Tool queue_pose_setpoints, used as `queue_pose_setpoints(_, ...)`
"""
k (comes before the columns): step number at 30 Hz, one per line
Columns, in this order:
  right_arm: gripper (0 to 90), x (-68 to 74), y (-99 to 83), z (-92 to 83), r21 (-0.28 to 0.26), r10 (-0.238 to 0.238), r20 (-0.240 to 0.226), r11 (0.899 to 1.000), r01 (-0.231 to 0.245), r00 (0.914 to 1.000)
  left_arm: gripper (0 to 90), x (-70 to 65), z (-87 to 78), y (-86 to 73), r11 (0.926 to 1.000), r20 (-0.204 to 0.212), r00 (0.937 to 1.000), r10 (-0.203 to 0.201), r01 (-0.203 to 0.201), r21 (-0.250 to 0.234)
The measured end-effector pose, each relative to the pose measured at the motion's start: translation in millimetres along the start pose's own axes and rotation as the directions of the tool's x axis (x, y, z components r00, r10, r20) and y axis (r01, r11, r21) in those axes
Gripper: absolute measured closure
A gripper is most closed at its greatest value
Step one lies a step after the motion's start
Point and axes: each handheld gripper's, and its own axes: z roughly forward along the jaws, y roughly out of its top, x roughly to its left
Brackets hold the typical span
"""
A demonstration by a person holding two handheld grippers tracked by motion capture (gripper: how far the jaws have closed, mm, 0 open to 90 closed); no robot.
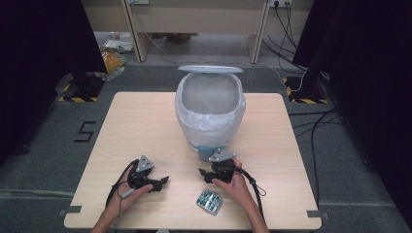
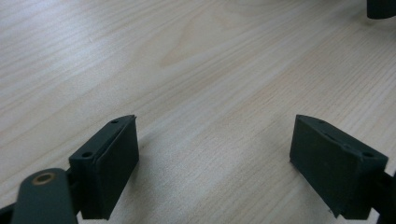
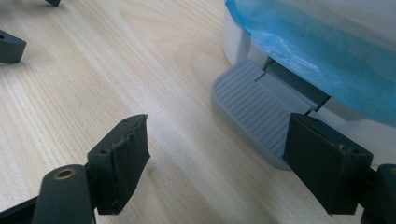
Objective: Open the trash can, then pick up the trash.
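From the table's [image 1: 145, 121] centre, the left gripper [image 1: 158, 183] rests at about seven o'clock, jaws spread wide with only bare wood between them. The right gripper [image 1: 203, 174] sits at about five o'clock, jaws likewise wide and empty, one jaw just beside the bin's [image 1: 210, 109] grey pedal [image 3: 252, 112]. The bin stands at twelve, lid [image 1: 210, 69] up, bag-lined. A blister pack [image 1: 209, 202] lies at about five o'clock near the front edge, close under the right hand [image 1: 236, 187]. The pack is probably light, thin and slick with foil, lying flat; I would pinch it across a short edge, tipping that edge up first, since a flat grip could slip.
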Motion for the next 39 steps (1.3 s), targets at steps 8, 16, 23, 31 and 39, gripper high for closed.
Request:
queue_pose_setpoints(8, 22.3, -0.3, 0.4, -0.3, 0.003, 0.011, -0.002, 1.0, -0.011, 0.9999, 14.8, 0.0, 0.0, 0.0, 1.0, 0.0, 1.0, 0.0, 0.0, 0.0)
queue_pose_setpoints(16, 22.3, 0.0, 0.6, 0.2, 0.004, 0.008, 0.001, 1.0, -0.008, 1.0, 14.6, 0.1, 0.2, 0.2, 1.0, 0.0, 1.0, 0.001, -0.001, -0.001)
queue_pose_setpoints(23, 22.3, -0.8, 0.6, -0.2, 0.004, 0.012, -0.005, 1.0, -0.012, 0.9999, 14.6, 0.0, 0.2, 0.1, 1.0, 0.0, 1.0, 0.0, 0.0, 0.001)
queue_pose_setpoints(31, 22.4, -0.7, 0.7, 0.0, 0.002, 0.012, -0.006, 1.0, -0.012, 0.9999, 14.6, -0.1, 0.3, 0.2, 1.0, 0.0, 1.0, -0.002, 0.002, -0.001)
queue_pose_setpoints(39, 22.4, -1.0, 0.9, 0.1, 0.002, 0.012, -0.008, 1.0, -0.012, 0.9999, 15.2, -2.1, -1.0, 1.3, 0.9974, 0.076, 0.9949, -0.066, 0.068, -0.022)
